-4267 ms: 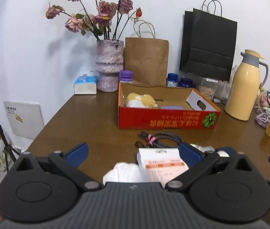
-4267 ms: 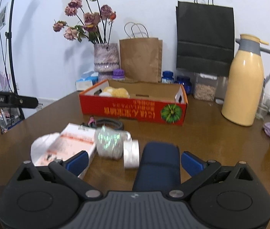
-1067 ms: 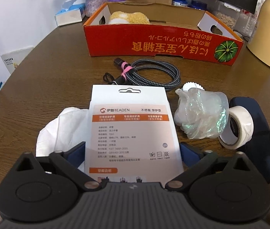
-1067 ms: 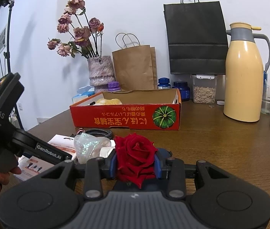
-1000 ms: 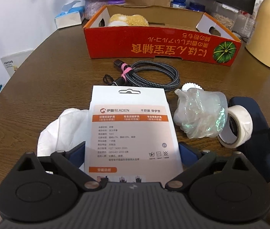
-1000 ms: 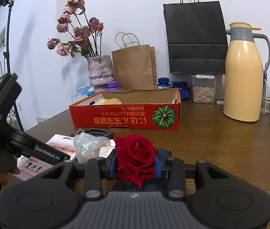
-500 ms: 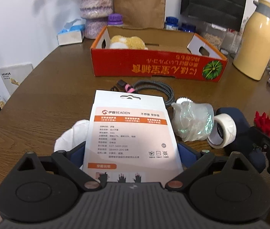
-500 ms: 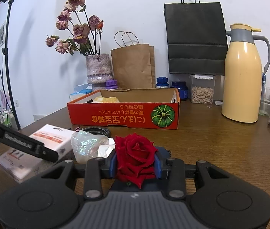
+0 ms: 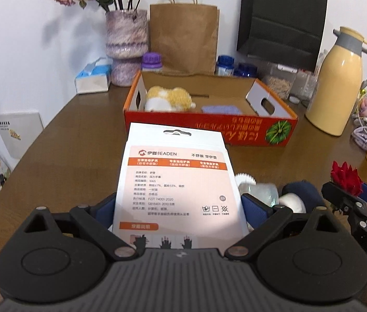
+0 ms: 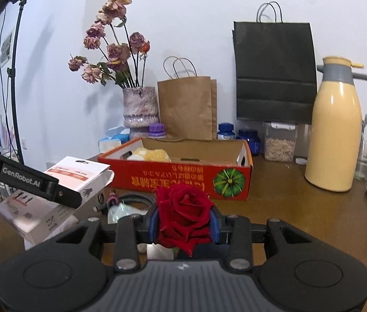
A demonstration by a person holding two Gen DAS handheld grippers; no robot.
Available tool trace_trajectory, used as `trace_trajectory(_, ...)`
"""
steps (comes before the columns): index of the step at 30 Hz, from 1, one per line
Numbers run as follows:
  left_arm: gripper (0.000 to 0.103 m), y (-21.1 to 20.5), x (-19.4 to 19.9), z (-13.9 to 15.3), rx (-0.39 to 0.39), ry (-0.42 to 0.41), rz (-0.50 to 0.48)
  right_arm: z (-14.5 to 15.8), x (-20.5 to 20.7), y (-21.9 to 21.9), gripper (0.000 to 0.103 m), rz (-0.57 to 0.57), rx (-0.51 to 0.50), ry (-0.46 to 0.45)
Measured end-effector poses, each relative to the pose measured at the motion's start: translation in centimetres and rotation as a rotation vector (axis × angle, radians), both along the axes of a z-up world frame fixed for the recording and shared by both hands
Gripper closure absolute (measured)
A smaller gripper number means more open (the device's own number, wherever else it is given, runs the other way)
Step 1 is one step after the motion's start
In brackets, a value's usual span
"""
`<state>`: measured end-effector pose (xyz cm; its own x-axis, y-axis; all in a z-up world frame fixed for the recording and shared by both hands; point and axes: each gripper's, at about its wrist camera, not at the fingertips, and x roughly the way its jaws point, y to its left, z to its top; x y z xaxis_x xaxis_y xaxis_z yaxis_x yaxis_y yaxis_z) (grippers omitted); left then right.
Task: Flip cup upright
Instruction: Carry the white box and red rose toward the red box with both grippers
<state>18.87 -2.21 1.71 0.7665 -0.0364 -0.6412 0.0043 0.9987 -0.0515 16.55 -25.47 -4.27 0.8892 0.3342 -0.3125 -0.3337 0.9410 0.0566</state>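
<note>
The brown wooden bench [image 9: 79, 140] is crowded: a red cardboard tray [image 9: 209, 127] sits at the frame's centre, a vase of dried roses [image 10: 139, 106], a brown paper bag [image 10: 187, 106] and a black paper bag [image 10: 274, 70] line the wall behind it, and a cream thermos jug [image 10: 335, 132] stands at the right. The left gripper [image 9: 177, 205] has its jaws clamped on a white glove package [image 9: 177, 184], lifted off the bench and hiding much of the clutter below. The right gripper [image 10: 184, 223] has its jaws closed around a red rose [image 10: 183, 210], which blocks its lower centre view. The dark blue cup [image 9: 302, 192] lies on its side in the lower right of the left wrist view, a white tape roll [image 9: 291, 202] and a crumpled clear wrapper [image 9: 260, 191] just beside it.
</note>
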Motion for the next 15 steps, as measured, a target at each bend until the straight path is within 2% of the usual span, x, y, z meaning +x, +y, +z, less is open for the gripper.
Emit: trace_trajectory(15,0.005,0.1,3.4,3.1,-0.035,-0.093,-0.022,4.1,4.3,2.3,0.066,-0.005,0.017,-0.033)
